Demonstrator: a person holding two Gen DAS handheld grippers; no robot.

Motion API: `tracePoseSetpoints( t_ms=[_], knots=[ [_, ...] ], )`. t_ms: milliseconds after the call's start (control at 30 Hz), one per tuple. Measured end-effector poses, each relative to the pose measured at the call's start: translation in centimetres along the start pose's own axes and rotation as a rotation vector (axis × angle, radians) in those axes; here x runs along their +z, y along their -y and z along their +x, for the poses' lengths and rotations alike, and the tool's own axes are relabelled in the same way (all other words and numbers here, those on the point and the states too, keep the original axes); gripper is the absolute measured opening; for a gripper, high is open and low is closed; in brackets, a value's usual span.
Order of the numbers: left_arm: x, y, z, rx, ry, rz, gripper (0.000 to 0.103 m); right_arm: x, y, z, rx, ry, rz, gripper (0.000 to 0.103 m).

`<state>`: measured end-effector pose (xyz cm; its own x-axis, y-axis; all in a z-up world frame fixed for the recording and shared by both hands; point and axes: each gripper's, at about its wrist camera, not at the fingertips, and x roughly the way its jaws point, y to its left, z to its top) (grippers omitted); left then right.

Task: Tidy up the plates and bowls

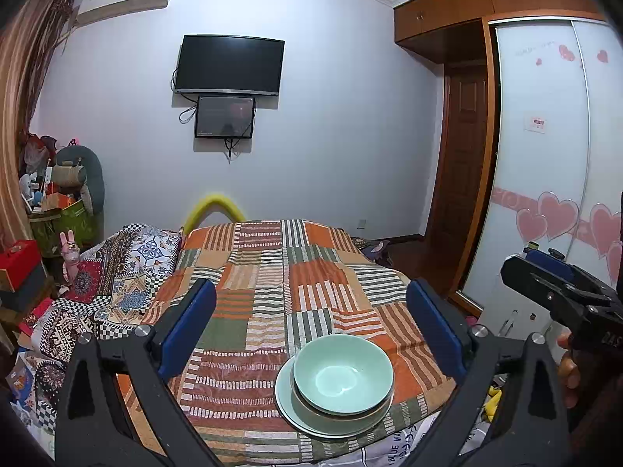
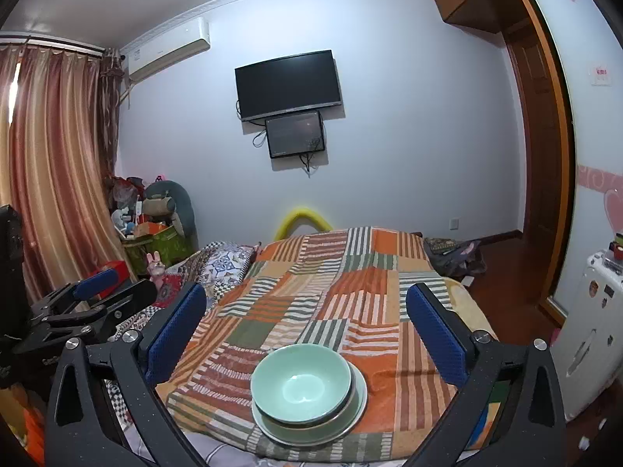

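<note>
Looks basically stacked already: pale green ceramic bowl (image 1: 342, 374) nested on shallow green plates (image 1: 288, 401), at 6 o'clock on the patchwork striped blanket (image 1: 272, 272). Left gripper (image 1: 311, 330) and right gripper (image 2: 305, 330) both gape wide, empty. Next probably just back off.

Bowl (image 1: 342, 373) sits in plate (image 1: 290, 404); plate lies on blanket (image 1: 272, 272)'s near edge.

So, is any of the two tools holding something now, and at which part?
Nothing is held. The left tool and the right tool are both open, above the green bowl stacked on the plate.
</note>
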<state>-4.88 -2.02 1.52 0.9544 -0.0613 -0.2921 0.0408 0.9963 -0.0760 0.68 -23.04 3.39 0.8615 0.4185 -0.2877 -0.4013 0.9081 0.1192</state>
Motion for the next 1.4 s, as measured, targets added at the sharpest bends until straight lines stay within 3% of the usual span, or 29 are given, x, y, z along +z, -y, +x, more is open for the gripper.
tracePoseSetpoints(
  t_ms=[1400],
  knots=[
    [-0.44, 0.69, 0.16, -0.002, 0.007, 0.031, 0.102, -0.35, -0.23, 0.0, 0.022, -0.022, 0.001, 0.102]
  ],
)
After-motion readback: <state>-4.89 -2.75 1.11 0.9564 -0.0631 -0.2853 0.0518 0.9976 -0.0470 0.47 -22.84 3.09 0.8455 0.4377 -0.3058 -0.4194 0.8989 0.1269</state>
